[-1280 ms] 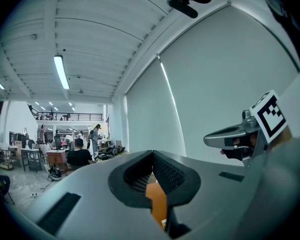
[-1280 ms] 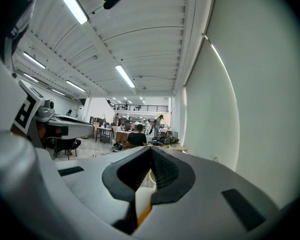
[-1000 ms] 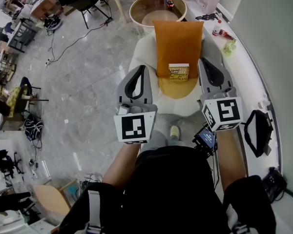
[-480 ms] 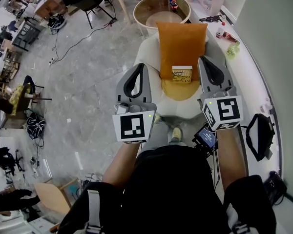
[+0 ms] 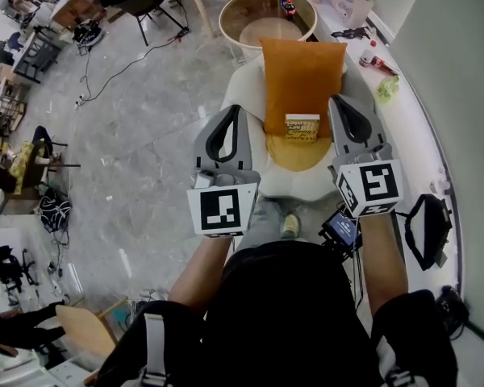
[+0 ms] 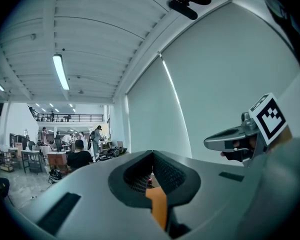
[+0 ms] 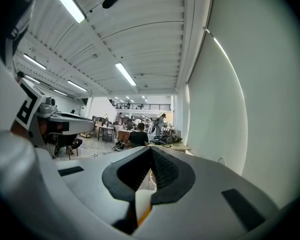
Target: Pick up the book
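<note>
The book (image 5: pixel 302 126), small with a yellow cover, stands upright on the seat of a white armchair (image 5: pixel 244 95), leaning on an orange cushion (image 5: pixel 302 71). My left gripper (image 5: pixel 229 113) is held level to the left of the book, over the chair's left arm, with its jaws shut and empty. My right gripper (image 5: pixel 344 103) hangs just right of the book, also shut on nothing. Neither touches the book. In the left gripper view the tips (image 6: pixel 151 154) meet, with a strip of the orange cushion (image 6: pixel 158 206) showing below them. The right gripper view shows closed tips (image 7: pixel 151 149).
A round wooden table (image 5: pixel 235 13) with bottles stands behind the chair. A white counter (image 5: pixel 411 111) with small items runs along the wall on the right, and a black bag (image 5: pixel 426 220) lies on it. Chairs, desks and cables fill the floor at left.
Both grippers have moved a little forward toward the armchair, so the chair and book sit slightly nearer. Both jaws stay shut.
</note>
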`<act>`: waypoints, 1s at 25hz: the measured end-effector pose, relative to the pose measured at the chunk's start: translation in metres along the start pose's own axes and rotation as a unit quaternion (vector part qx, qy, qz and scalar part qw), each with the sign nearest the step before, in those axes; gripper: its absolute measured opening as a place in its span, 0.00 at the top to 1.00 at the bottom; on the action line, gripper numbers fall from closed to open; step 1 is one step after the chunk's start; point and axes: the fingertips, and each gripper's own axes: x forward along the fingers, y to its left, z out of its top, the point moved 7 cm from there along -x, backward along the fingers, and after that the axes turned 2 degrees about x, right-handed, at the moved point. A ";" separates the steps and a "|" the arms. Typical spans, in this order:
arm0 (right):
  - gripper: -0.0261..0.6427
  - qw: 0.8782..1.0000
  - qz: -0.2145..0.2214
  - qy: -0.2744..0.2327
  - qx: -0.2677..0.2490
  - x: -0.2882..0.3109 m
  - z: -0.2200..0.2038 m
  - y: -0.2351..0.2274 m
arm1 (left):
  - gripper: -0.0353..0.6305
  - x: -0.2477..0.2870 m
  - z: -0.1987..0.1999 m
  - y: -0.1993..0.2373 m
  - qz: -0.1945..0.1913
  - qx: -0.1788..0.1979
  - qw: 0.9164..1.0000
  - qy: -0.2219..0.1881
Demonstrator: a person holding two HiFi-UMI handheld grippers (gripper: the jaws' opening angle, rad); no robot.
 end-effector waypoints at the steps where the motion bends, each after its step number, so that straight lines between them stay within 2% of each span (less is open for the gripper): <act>1: 0.94 1.000 0.001 0.002 -0.001 0.007 0.000 0.000 | 0.93 0.004 -0.002 0.005 0.000 -0.002 1.000 0.002; 12: 0.94 1.000 -0.010 0.021 -0.018 0.078 0.001 -0.009 | 0.93 0.063 -0.027 0.054 -0.018 -0.009 1.000 0.016; 16: 0.94 0.999 -0.016 0.027 -0.021 0.108 0.004 -0.015 | 0.93 0.091 -0.031 0.070 -0.025 -0.026 0.999 0.003; 25: 0.94 0.998 -0.021 0.053 -0.041 0.164 -0.005 -0.027 | 0.93 0.137 -0.052 0.111 -0.032 -0.035 0.999 0.011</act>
